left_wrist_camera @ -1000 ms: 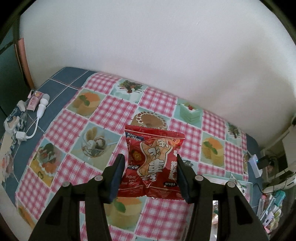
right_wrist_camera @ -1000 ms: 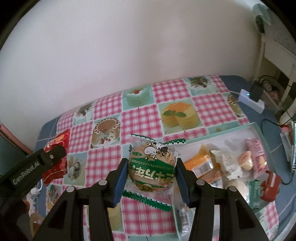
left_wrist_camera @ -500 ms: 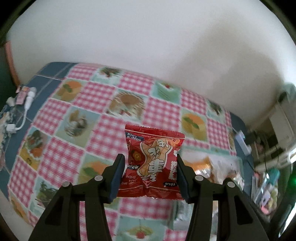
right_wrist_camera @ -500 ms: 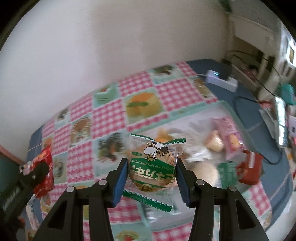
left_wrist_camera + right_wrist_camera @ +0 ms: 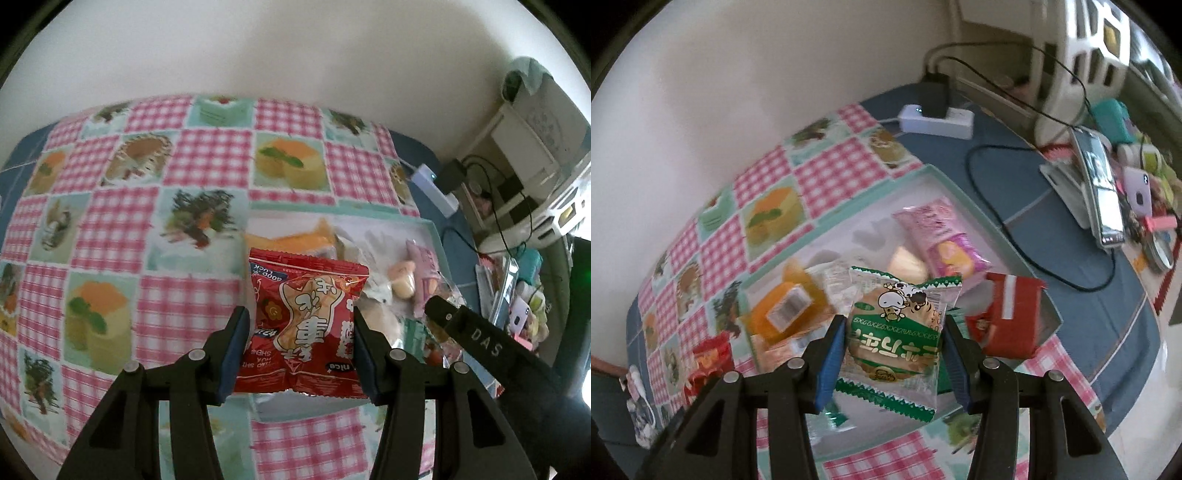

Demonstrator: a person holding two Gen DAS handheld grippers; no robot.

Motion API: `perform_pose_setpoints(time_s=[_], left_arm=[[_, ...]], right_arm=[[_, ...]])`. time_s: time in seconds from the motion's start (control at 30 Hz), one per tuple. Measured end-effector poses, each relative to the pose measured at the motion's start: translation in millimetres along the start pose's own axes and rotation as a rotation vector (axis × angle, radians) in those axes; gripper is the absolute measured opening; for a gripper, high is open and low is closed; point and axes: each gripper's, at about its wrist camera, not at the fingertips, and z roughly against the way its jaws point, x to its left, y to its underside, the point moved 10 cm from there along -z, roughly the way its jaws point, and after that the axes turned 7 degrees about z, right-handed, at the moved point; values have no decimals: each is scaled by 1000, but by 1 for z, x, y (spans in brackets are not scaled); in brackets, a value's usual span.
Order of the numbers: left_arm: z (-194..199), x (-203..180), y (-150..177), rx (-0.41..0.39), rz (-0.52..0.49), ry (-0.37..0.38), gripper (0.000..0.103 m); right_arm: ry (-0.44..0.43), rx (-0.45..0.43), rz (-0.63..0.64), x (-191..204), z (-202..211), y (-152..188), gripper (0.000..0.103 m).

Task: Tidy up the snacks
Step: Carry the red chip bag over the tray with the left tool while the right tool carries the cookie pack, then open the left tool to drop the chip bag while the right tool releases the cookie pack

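Plainly the carrying step is in hand, with both packets held up over the tray and neither yet set down. Starting at the left, the checked cloth (image 5: 110, 229) with its cake pictures covers the worktop, and nothing lies on that side of it in the left wrist view. The left gripper (image 5: 298, 343) has its jaws clamped on the sides of the red snack packet (image 5: 306, 325), which hangs upright between them, its print upside down to the camera. Below and beyond the packet sits the shallow tray (image 5: 430, 225) with a pale green rim, already holding an orange packet (image 5: 291, 242), a pink one (image 5: 424, 273) and some pale wrapped pieces. The packet appears to hang above the tray's near left corner; whether it touches anything beneath cannot be told.

Further right, the right gripper (image 5: 892, 350) has its jaws clamped on the green cow packet (image 5: 895, 332), a round biscuit showing through its clear window. It hangs over the near middle of the tray (image 5: 938, 177), with the orange packet (image 5: 783, 314) to its left, the pink packet (image 5: 942, 236) behind, and a red box (image 5: 1008, 317) to its right.

Next, I judge, each packet wants lowering into a bare patch of the tray before the jaws part; the far left corner looks the freest. The two grippers are near each other, so lowering one at a time would be safer.
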Motion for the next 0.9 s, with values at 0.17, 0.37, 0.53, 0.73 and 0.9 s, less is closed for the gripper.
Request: perform_pose_setpoints(time_s=[0.17,0.37,0.53,0.73,0.9], left_arm=[[-13,-17,12,46,-15,24,55],[-23,-23,22,91,-3,59,67],[-24,-14,20,97,41,66,74],[-17,19,11,42,86,-18,84],[-15,61,9,-4,94,-192,92]], right_arm=[[9,33,-28,-16,-11,3,53],[7,56,-41,-21,-18,5,54],[0,62,-35,-19,-19,7,55],[4,70,-15,-14,-19,14,63],[18,63,32,-7,-16,23,76]])
